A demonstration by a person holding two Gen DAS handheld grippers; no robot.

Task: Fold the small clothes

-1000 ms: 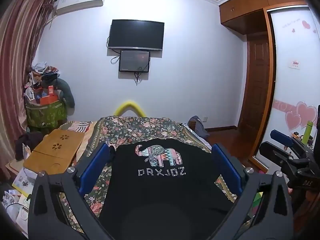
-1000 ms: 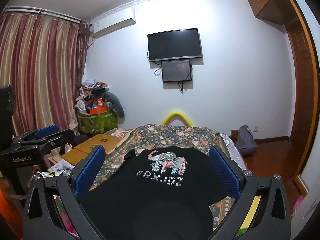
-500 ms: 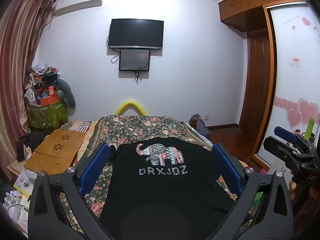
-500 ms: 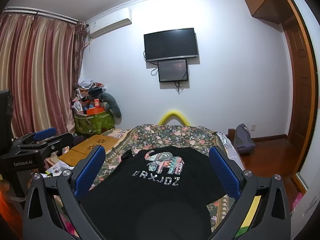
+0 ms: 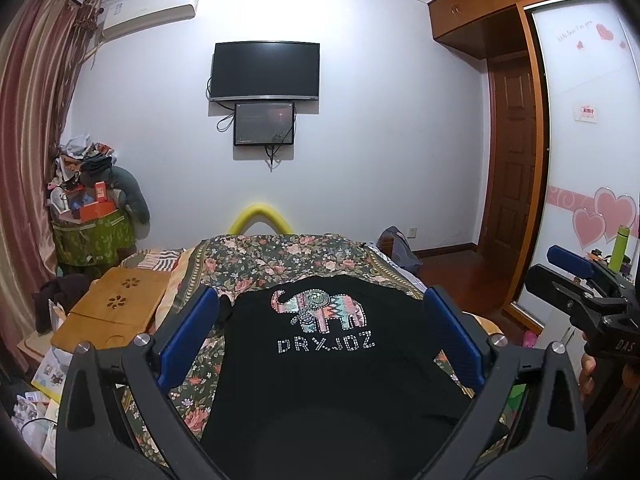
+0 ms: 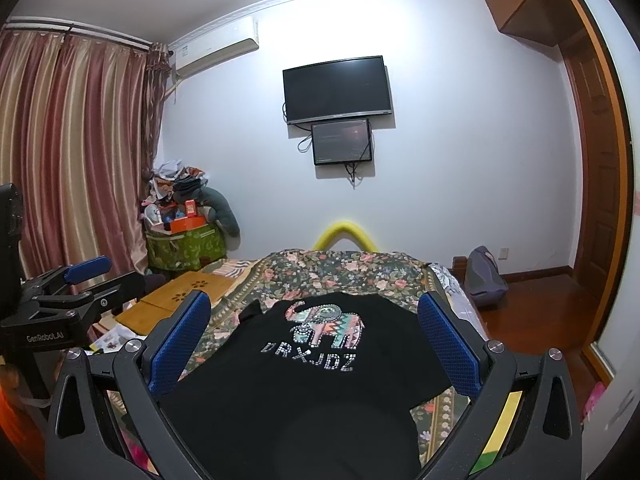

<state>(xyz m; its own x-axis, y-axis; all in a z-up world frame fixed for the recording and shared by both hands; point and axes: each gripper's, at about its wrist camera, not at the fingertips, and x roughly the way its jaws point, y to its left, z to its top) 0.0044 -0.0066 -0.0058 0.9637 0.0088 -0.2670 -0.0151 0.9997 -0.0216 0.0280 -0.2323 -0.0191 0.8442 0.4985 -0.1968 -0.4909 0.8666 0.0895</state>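
A black T-shirt [image 5: 328,372] with a patterned elephant print and the letters DRXJDZ lies spread flat, print up, on the floral bed cover [image 5: 280,256]. It also shows in the right wrist view [image 6: 304,392]. My left gripper [image 5: 320,332] is open and empty, held above the shirt's near part. My right gripper [image 6: 316,332] is open and empty too, above the shirt. The right gripper shows at the right edge of the left view [image 5: 580,280]. The left gripper shows at the left edge of the right view [image 6: 80,284].
A wooden lap table [image 5: 108,312] lies left of the bed. A green bin piled with clutter [image 5: 88,232] stands by the curtain. A TV [image 5: 266,70] hangs on the far wall. A bag [image 6: 484,276] sits on the wooden floor at right, near the door [image 5: 512,160].
Both grippers have tilted slightly; the views shift a little. The shirt has not moved and both grippers stay open.
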